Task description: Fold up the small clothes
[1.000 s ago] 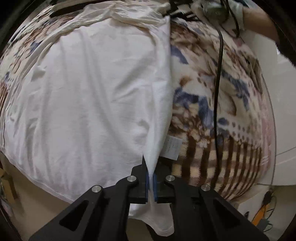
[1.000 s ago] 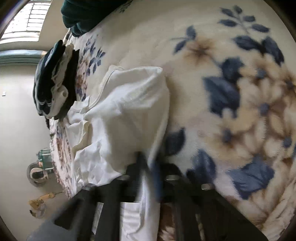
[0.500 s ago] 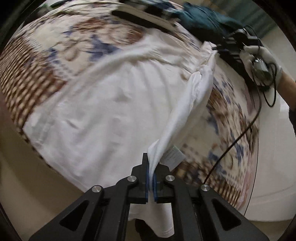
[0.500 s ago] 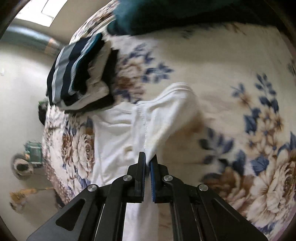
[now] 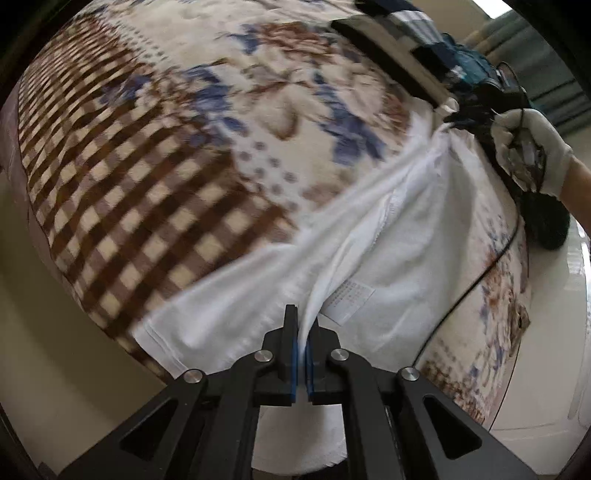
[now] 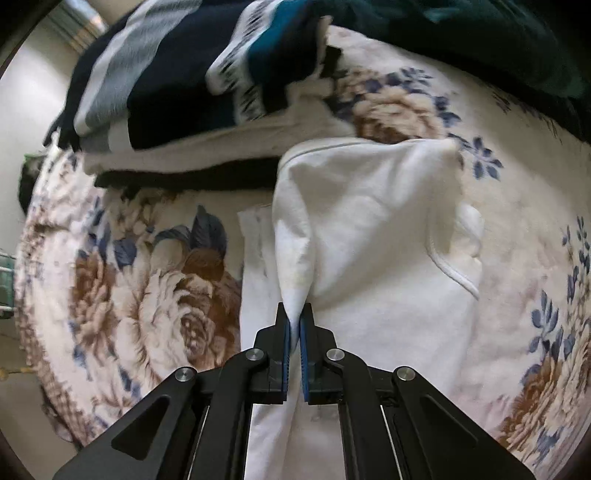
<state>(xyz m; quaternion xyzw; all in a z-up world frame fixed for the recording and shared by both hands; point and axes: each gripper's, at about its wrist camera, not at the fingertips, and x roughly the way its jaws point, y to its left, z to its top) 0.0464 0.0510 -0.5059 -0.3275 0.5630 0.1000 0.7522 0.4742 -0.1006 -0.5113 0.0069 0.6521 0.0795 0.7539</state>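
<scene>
A white T-shirt (image 5: 399, 236) lies stretched across a floral blanket (image 5: 155, 155), with its care label (image 5: 349, 301) showing. My left gripper (image 5: 303, 325) is shut on a pinched fold at the shirt's hem end. In the right wrist view the same white shirt (image 6: 373, 229) is doubled over near the collar, and my right gripper (image 6: 294, 321) is shut on a fold of it. The right gripper also shows at the far upper right of the left wrist view, in a white-gloved hand (image 5: 532, 151). The cloth runs taut between both grips.
A stack of folded clothes (image 6: 173, 88), striped navy on white and black, sits on the blanket (image 6: 133, 288) just beyond the shirt. A dark teal garment (image 6: 480, 33) lies behind it. The bed edge and pale floor (image 5: 55, 369) are at lower left; a black cable (image 5: 476, 280) hangs at right.
Both grippers swept sideways with the shirt, folding it over itself. The spread shirt body is now a narrower band, and the folded stack has come close in the right wrist view.
</scene>
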